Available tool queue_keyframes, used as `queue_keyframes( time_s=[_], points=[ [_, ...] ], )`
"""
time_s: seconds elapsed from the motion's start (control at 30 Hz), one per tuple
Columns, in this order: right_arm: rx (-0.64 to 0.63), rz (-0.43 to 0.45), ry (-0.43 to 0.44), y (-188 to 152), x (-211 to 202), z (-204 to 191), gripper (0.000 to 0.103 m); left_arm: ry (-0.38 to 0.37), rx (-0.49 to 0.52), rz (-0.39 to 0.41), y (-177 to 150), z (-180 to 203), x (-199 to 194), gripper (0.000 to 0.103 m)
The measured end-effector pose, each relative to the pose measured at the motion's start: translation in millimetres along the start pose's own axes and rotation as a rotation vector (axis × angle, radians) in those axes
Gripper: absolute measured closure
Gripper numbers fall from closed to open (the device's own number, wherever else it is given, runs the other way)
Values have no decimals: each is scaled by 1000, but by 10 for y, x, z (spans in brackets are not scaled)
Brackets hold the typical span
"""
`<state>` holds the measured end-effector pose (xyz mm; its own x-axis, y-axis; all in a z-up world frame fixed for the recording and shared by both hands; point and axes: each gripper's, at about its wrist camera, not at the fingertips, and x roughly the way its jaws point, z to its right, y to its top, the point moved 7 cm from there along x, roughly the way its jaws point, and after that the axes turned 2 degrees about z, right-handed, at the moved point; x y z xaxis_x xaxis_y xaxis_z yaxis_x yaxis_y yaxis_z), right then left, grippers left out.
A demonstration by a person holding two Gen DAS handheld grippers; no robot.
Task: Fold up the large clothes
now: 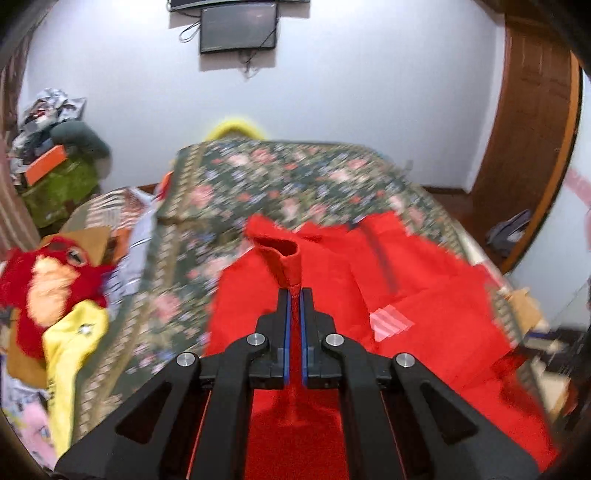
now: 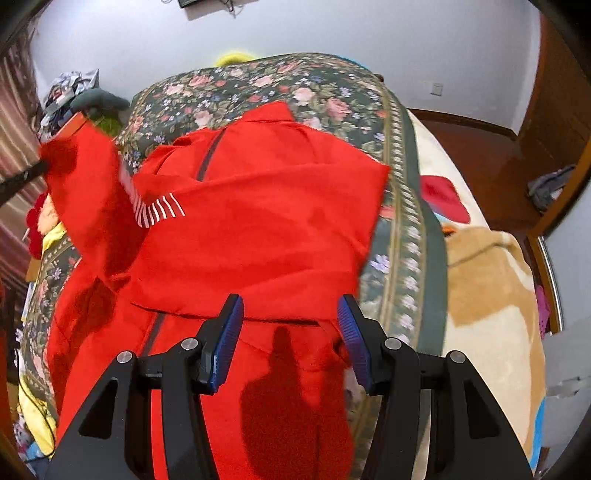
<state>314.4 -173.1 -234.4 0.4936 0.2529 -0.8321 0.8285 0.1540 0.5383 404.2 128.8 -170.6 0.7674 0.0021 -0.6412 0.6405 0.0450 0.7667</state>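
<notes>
A large red jacket [image 2: 258, 221] with a dark zipper and a white striped patch [image 2: 159, 208] lies spread on a floral bedspread [image 2: 295, 85]. In the left wrist view my left gripper [image 1: 294, 295] is shut on a red sleeve cuff [image 1: 286, 262] and holds it lifted above the jacket [image 1: 424, 295]. The lifted sleeve [image 2: 81, 192] shows at the left of the right wrist view. My right gripper [image 2: 290, 314] is open and empty, just above the jacket's lower part.
A red and yellow plush toy [image 1: 48, 291] and clutter lie left of the bed. A beige blanket [image 2: 491, 302] lies to the right. A wooden door frame [image 1: 528, 147] stands at right, and a wall screen [image 1: 238, 27] hangs beyond the bed.
</notes>
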Motion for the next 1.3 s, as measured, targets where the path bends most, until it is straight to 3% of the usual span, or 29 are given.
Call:
queue_keyframes(
  time_s=[0.23,0.47,0.53,0.57,0.7,0.73,0.87,1.03,1.3],
  points=[
    [-47,-146,36,54,252,-179,54,69,-61,-127,-741,-578,142,100],
    [-80,-147,-8,134,107,-217,53,46,-104,-347,-1548,-798,356,96],
    [-96,-139,-22,187,41,-238,43,49,-100,-375,-1616,-806,332,88],
    [-102,-130,-27,221,7,-240,40,53,-95,-372,-1603,-813,304,86],
    [-138,-54,-43,423,-228,-309,37,86,-63,-295,-1332,-816,120,48],
    [-140,-38,-41,480,-279,-330,36,96,-50,-264,-1222,-799,68,43],
    [-123,37,-24,707,-421,-387,22,92,-14,-194,-805,-684,-12,36],
    [-116,97,-4,998,-367,-461,20,66,5,-129,-334,-479,127,15],
    [-36,46,17,1359,262,-253,20,3,-9,-159,92,-228,850,13]
  ],
)
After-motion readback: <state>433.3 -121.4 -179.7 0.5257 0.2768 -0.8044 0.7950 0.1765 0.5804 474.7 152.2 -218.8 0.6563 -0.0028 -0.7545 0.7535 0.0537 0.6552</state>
